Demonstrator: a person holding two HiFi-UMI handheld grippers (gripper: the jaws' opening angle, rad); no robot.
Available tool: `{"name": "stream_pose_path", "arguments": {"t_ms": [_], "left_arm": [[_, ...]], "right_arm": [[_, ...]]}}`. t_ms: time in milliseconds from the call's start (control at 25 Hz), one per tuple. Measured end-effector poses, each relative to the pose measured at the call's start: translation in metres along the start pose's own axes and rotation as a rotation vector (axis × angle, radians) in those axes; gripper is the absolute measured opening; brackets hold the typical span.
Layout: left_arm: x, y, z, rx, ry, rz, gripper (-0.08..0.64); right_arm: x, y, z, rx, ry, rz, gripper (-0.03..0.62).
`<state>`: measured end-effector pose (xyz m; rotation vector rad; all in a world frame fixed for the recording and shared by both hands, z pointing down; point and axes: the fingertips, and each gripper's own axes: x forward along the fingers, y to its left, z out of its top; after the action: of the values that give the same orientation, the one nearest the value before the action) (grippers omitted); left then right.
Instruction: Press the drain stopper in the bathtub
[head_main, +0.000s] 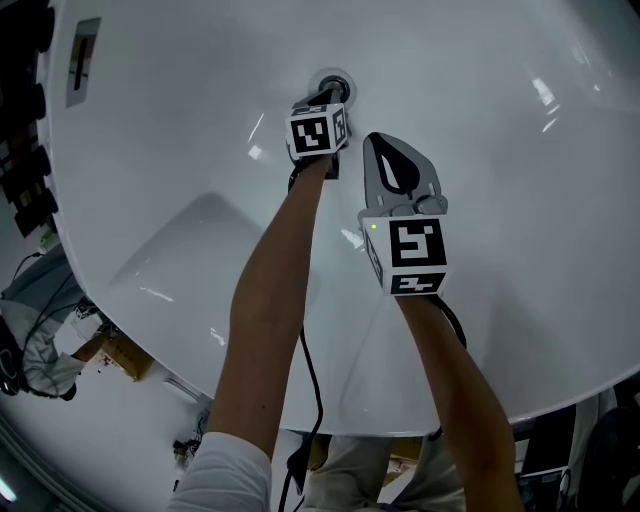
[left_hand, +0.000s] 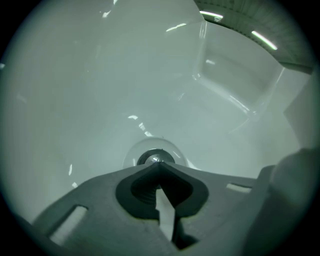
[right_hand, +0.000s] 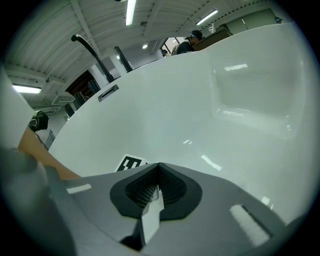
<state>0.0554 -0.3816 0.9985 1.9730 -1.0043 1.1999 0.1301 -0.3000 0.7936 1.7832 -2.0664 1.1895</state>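
The round chrome drain stopper (head_main: 333, 83) sits in the floor of the white bathtub (head_main: 500, 180). My left gripper (head_main: 322, 98) is shut, and its tips rest right at the stopper's near edge. In the left gripper view the closed jaw tips (left_hand: 158, 164) meet just below the stopper (left_hand: 155, 157), which sits in its shallow dished ring. My right gripper (head_main: 388, 140) hangs shut above the tub floor, to the right of the left one and nearer to me, holding nothing. Its closed tips (right_hand: 159, 165) show against bare white tub.
The tub's moulded recess (left_hand: 235, 80) lies beyond the drain. An overflow slot (head_main: 82, 58) sits on the tub rim at the left. A black faucet spout (right_hand: 90, 47) rises behind the rim. Cables and boxes (head_main: 110, 350) lie on the floor outside the tub.
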Motion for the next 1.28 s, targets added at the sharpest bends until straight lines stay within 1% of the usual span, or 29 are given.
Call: {"name": "stream_pose_path", "arguments": {"t_ms": [160, 320, 600, 760, 920, 1000, 1160, 1280], "left_arm": [[-0.019, -0.004, 0.001, 0.016, -0.028, 0.019, -0.002], [-0.042, -0.013, 0.007, 0.017, -0.029, 0.023, -0.002], [-0.089, -0.022, 0.043, 0.011, -0.095, 0.031, -0.002], [-0.123, -0.031, 0.063, 0.023, -0.132, 0.011, -0.002], [-0.165, -0.041, 0.094, 0.034, -0.200, -0.009, -0.002], [-0.189, -0.044, 0.104, 0.044, -0.223, -0.013, -0.002], [-0.230, -0.054, 0.122, 0.097, -0.261, -0.031, -0.002], [-0.263, -0.056, 0.134, 0.105, -0.303, -0.035, -0.002]], "right_arm": [[-0.012, 0.010, 0.008, -0.008, 0.011, 0.008, 0.005], [-0.028, 0.023, 0.035, -0.038, -0.032, 0.016, 0.004], [-0.059, 0.042, 0.085, -0.085, -0.087, 0.031, 0.005], [-0.082, 0.049, 0.105, -0.079, -0.093, 0.022, 0.005], [-0.106, 0.053, 0.129, -0.064, -0.132, 0.007, 0.005], [-0.117, 0.059, 0.138, -0.053, -0.146, -0.001, 0.005], [-0.136, 0.072, 0.160, -0.064, -0.176, -0.007, 0.004], [-0.150, 0.083, 0.171, -0.078, -0.191, -0.011, 0.005]]}}
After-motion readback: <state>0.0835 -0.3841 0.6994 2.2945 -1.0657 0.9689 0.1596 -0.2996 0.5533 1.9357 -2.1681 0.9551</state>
